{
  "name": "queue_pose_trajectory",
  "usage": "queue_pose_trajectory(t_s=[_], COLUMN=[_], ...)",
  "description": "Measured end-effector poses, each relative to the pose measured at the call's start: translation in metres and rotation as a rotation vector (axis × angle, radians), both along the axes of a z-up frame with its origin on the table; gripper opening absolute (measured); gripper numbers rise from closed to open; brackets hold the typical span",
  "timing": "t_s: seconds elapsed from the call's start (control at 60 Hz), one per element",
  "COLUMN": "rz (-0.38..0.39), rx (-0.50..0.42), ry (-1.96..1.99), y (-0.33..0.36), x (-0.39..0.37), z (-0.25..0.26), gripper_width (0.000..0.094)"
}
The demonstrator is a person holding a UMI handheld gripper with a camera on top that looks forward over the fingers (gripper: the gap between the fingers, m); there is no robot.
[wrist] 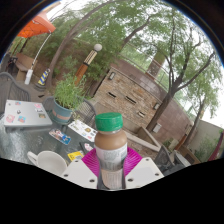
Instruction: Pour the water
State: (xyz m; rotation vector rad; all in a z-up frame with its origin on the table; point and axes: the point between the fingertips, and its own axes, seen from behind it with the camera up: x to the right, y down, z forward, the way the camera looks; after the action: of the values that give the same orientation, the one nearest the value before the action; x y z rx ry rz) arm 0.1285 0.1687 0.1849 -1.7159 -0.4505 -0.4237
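Note:
A plastic bottle (111,150) with a green cap and brown liquid stands upright between my fingers, lifted above the table. My gripper (111,166) is shut on the bottle, both pink pads (92,163) pressing its label from either side. A white cup (47,160) sits on the glass table (25,142) to the left of the fingers, lower than the bottle.
A potted plant (66,98) in a blue pot stands beyond the cup. A white paint palette (24,113) and small paint boxes (84,129) lie on the table. A stone wall (135,95) and trees stand behind.

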Motion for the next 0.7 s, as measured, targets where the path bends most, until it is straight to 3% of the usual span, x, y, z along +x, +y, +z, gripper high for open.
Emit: queue_pose_trajectory(t_s=[0.05, 0.133, 0.383, 0.483, 0.7], rz=[-0.018, -0.011, 0.074, 0.138, 0.172], rx=[0.043, 0.017, -0.122, -0.096, -0.093], ry=[0.168, 0.337, 0.589, 0.597, 0.628], y=[-0.016, -0.006, -0.007, -0.011, -0.012], x=[0.007, 0.018, 0.027, 0.027, 0.028], z=[-0.015, -0.054, -0.123, -0.12, -0.12], gripper_width=[0.0269, 0.0268, 0.0268, 0.0274, 0.0307])
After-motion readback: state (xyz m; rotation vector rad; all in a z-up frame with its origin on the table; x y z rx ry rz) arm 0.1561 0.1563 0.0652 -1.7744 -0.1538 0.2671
